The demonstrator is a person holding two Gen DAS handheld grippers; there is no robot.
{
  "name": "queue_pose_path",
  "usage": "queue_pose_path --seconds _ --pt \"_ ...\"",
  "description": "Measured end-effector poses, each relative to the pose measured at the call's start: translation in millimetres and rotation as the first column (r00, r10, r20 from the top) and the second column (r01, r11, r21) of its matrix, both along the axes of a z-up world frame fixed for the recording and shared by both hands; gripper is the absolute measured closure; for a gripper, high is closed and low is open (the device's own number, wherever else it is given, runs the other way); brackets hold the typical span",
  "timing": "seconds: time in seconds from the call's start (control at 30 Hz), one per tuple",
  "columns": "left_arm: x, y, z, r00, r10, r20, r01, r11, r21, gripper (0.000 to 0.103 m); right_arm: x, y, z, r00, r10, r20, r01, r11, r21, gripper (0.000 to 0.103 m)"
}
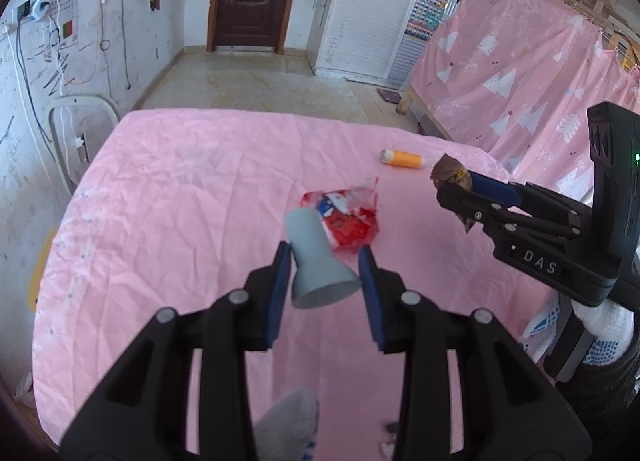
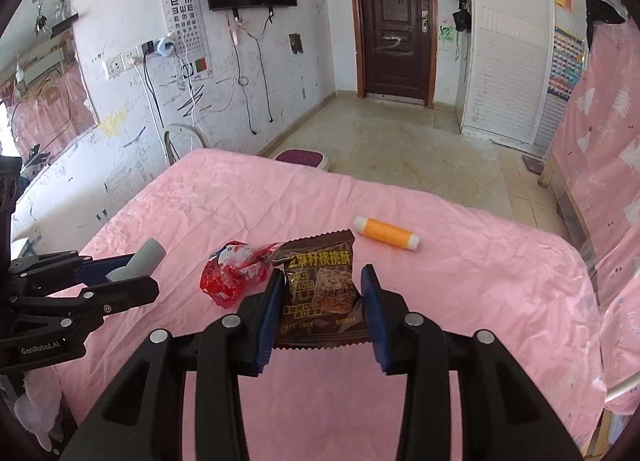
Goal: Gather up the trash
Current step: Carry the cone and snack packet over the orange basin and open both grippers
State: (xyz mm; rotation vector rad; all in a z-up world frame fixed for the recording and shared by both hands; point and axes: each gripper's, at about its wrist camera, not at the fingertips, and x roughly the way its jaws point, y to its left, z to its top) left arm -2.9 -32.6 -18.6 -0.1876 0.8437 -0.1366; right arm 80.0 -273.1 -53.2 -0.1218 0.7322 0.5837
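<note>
The left gripper (image 1: 324,281) holds a pale grey funnel-shaped plastic piece (image 1: 316,261) between its blue-padded fingers (image 1: 280,285). The fingers stand fairly wide, pressing the flared, round-mouthed end, while the narrow neck tilts up and away. From the right wrist view the same grey piece (image 2: 140,257) shows sideways in that gripper, lifted over the left side of the worktop (image 2: 460,301).

The right gripper (image 2: 320,301) is closed onto a brown, glossy snack wrapper (image 2: 320,285) with zigzag-cut ends and yellow printed characters. Its two blue pads (image 2: 370,301) pinch the flat packet by its side edges, so the jaws stay partly apart. In the left wrist view the wrapper (image 1: 452,177) appears edge-on at the tips of the right gripper (image 1: 456,189), raised above the right side of the worktop.

The worktop is covered by a wrinkled pink cloth (image 1: 180,189). Near its middle, just beyond both grippers, lies a crumpled red, white and blue foil wrapper (image 1: 348,217), shiny and creased. Farther back, towards the far right corner, an orange spool of thread (image 2: 386,232) with white ends lies on its side, well apart from the foil.
</note>
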Motion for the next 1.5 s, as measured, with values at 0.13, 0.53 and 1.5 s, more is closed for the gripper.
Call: queue_pose_path --seconds 0.13,0.53,1.5 --pt "-1.7 -14.8 9.4 1.0 -0.026 0.016 0.026 1.0 0.007 0.07 -9.2 -21.3 9.0 0.999 -0.029 0.024 0.029 0.999 0.031 0.074" --pt "1.0 -81.9 25.4 0.986 -0.161 0.052 0.159 0.986 0.047 0.07 -45.2 -124.4 18.8 0.978 -0.198 0.061 0.188 0.972 0.141 0.074" --pt "23.0 -300.8 37.8 0.841 -0.538 0.053 0.536 0.843 0.048 0.07 -91.8 -329.5 -29.3 0.857 -0.516 0.001 0.505 0.84 0.198 0.074"
